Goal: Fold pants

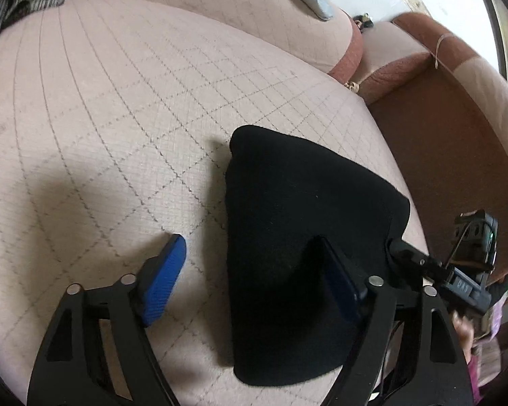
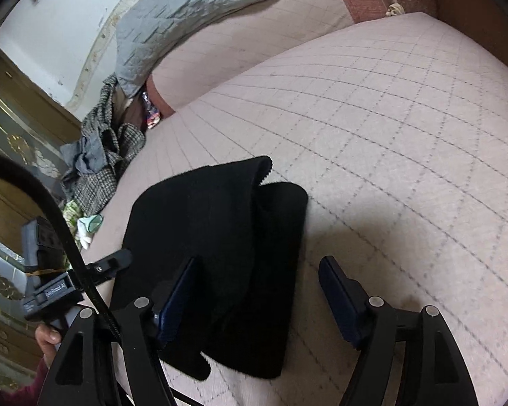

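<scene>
Left tool [image 1: 247,270] is hanging wide open over the near edge of the folded black pants [image 1: 301,237], one blue pad [image 1: 162,280] sitting out over bare cushion, the other over the dark cloth, neither pressing on it. Right tool [image 2: 257,291] is also standing spread apart, gripping nothing, its left finger over the pants [image 2: 220,237] and its right finger out over the cushion. Pants are lying as a compact folded bundle on the quilted pink sofa cushion [image 1: 118,118], near its front edge. Further back, a tweed garment [image 2: 108,155] is slumping at the cushion's end, and a grey quilted pillow [image 2: 172,17] is leaning on the backrest.
</scene>
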